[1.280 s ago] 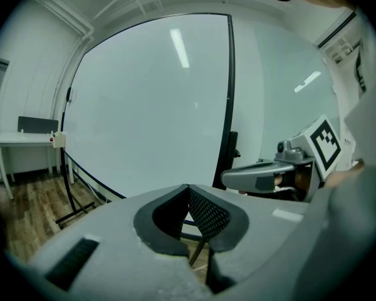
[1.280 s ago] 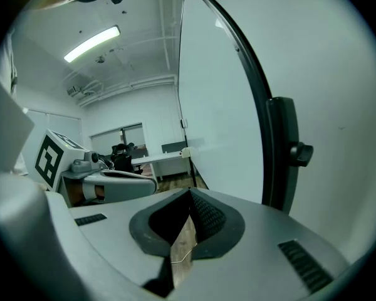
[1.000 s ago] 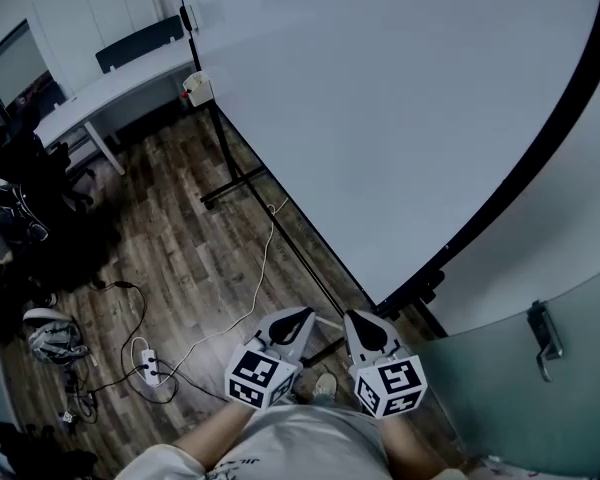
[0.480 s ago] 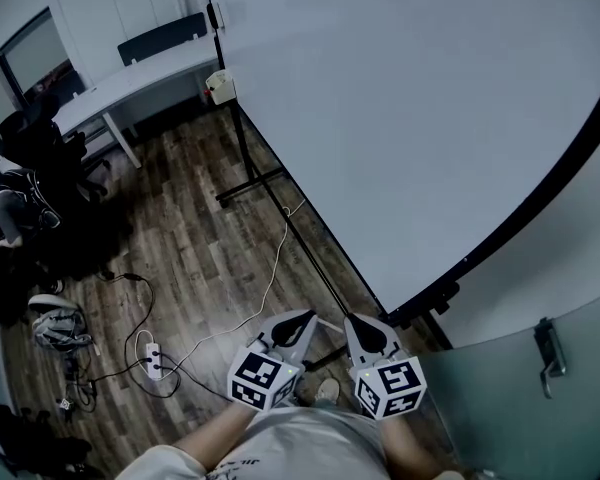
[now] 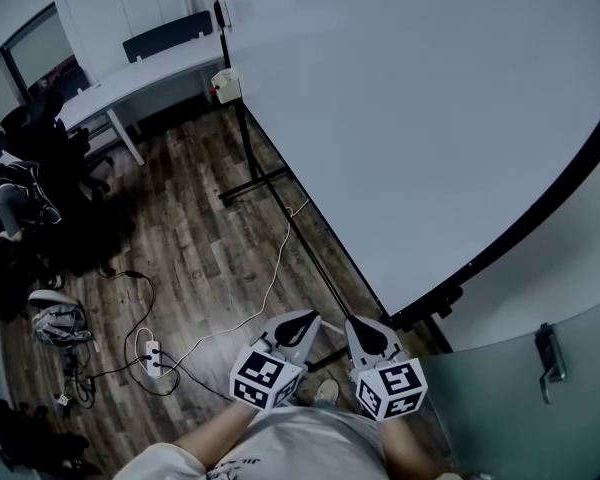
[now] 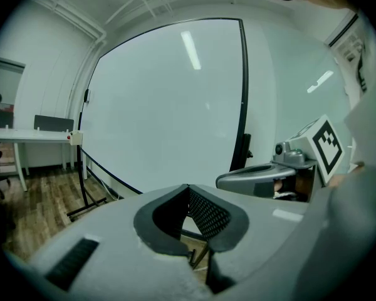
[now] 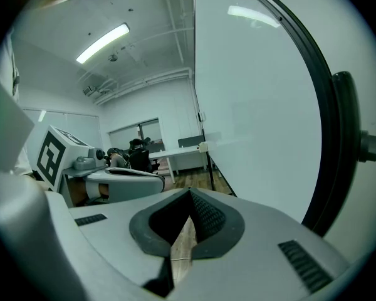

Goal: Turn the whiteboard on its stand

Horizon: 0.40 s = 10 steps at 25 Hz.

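The whiteboard (image 5: pixel 410 118) is a large white panel in a black frame, standing on a black stand (image 5: pixel 250 183) on the wood floor. Its lower right corner carries a black clamp (image 5: pixel 435 303). Low in the head view, my left gripper (image 5: pixel 308 318) and right gripper (image 5: pixel 354 323) are side by side, both shut and empty, just short of that corner. In the left gripper view the board (image 6: pixel 169 105) fills the middle beyond the shut left gripper (image 6: pixel 188 188). In the right gripper view the board's frame edge (image 7: pixel 326 124) and a knob (image 7: pixel 366 146) lie right of the shut right gripper (image 7: pixel 189 193).
A white desk (image 5: pixel 140 73) with a dark chair (image 5: pixel 165 36) stands behind the board's left end. Cables and a power strip (image 5: pixel 152 360) lie on the floor at left. Office chairs (image 5: pixel 40 138) crowd the far left. A glass door with a handle (image 5: pixel 550 353) is at right.
The head view has swung a little, so the board and desk sit further right in the picture. Both grippers stay shut in nearly the same place.
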Motion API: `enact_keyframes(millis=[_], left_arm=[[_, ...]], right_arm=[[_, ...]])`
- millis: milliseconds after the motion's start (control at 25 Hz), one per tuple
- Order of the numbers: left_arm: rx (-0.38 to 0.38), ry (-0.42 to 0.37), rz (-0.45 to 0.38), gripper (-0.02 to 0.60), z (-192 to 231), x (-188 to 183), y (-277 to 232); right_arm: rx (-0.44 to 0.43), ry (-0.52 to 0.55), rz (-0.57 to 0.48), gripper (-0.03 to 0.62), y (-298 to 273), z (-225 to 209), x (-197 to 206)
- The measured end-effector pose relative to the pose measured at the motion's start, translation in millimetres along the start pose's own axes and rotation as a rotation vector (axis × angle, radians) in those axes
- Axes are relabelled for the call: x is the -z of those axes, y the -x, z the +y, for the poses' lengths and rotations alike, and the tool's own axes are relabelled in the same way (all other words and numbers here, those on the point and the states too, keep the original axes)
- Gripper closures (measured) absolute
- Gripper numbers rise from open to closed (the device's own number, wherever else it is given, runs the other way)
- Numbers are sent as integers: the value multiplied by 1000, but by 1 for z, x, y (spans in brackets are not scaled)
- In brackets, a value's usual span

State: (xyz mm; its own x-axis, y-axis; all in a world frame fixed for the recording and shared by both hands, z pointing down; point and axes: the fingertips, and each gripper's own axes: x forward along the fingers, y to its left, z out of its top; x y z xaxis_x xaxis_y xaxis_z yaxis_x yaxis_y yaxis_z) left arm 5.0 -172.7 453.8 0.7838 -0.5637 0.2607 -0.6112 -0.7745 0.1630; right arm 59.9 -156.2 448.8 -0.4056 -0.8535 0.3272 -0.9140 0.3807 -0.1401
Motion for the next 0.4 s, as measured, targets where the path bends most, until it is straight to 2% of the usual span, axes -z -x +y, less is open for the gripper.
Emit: enact_keyframes(millis=[400], left_arm=[[3, 15, 3, 572, -2, -4, 2]], right_arm=[[-20, 13, 10, 588, -1, 5, 0]])
